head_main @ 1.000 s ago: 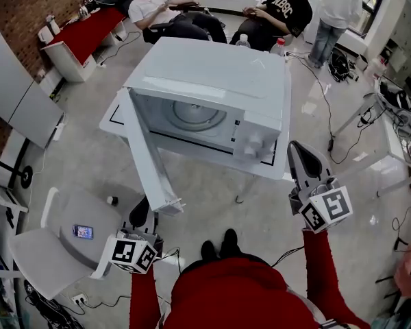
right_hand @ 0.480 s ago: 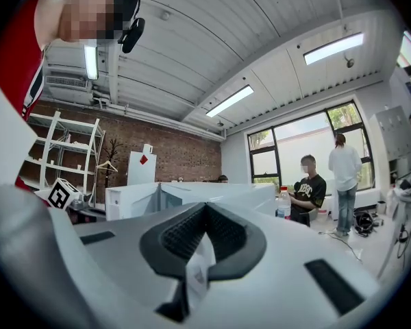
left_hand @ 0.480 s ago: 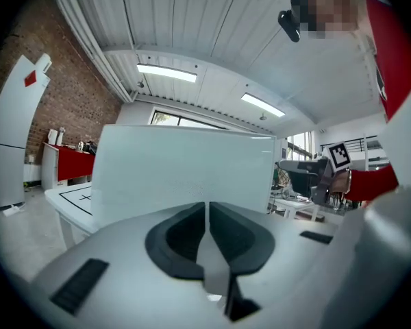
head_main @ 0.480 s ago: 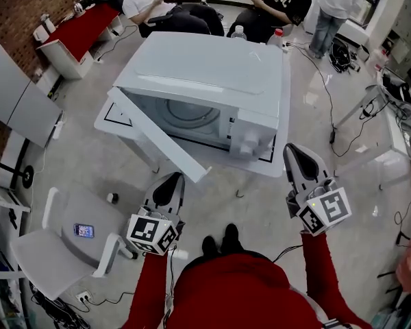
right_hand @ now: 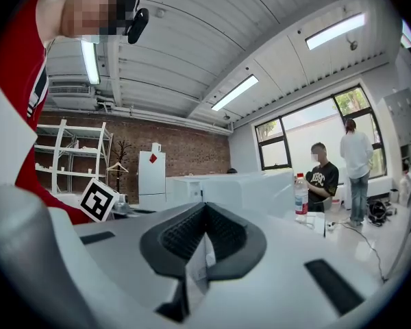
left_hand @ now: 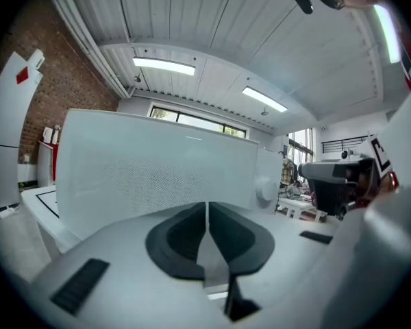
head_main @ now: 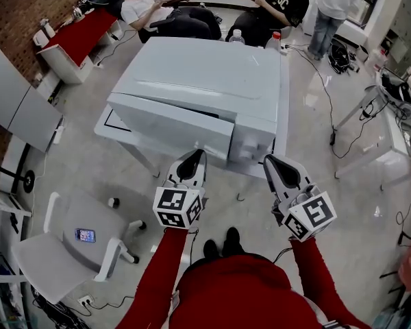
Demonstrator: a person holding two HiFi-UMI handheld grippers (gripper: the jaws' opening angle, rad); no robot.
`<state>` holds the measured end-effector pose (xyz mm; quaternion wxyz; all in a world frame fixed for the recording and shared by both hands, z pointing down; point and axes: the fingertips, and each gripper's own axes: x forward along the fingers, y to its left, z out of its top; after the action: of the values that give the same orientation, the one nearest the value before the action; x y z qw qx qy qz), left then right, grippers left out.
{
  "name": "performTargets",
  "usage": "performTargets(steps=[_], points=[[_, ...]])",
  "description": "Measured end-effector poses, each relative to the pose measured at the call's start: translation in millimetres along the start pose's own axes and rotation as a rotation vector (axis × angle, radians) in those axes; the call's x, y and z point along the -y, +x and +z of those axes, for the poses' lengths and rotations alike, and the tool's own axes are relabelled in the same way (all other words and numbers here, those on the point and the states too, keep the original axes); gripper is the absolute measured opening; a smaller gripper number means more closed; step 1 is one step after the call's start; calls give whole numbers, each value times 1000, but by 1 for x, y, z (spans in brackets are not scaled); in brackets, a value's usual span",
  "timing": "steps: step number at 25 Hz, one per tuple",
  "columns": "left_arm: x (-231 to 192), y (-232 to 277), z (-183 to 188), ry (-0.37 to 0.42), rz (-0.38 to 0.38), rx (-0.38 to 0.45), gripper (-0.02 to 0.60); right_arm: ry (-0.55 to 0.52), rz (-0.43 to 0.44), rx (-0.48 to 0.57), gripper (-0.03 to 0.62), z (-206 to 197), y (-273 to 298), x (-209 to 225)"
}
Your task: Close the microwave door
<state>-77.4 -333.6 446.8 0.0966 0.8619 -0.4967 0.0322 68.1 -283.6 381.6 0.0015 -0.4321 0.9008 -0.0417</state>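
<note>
- Step: last push of the closing. The boxy white metal microwave stands on a white surface. Its flat, smooth door, with a dotted mesh window, looks almost shut; a thin dark gap shows along the top.
- Left gripper: fingers clenched, empty, tip just at the door face; contact unclear.
- Right gripper: fingers pressed together, empty, beside the knob panel.
- Next, likely: a firm, straight press until the latch catches.

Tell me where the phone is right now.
In the head view the phone lies on the white chair at lower left, well left of the left gripper.
</note>
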Motion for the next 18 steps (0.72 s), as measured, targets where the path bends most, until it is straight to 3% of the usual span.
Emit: performTargets(steps=[5,18], points=[[8,22,1,33,-7,-30,25,8,21,-3,11,-4,11,-6],[8,32,-3,15,15,-59,25,14,54,-29,11,-13,29,-18]])
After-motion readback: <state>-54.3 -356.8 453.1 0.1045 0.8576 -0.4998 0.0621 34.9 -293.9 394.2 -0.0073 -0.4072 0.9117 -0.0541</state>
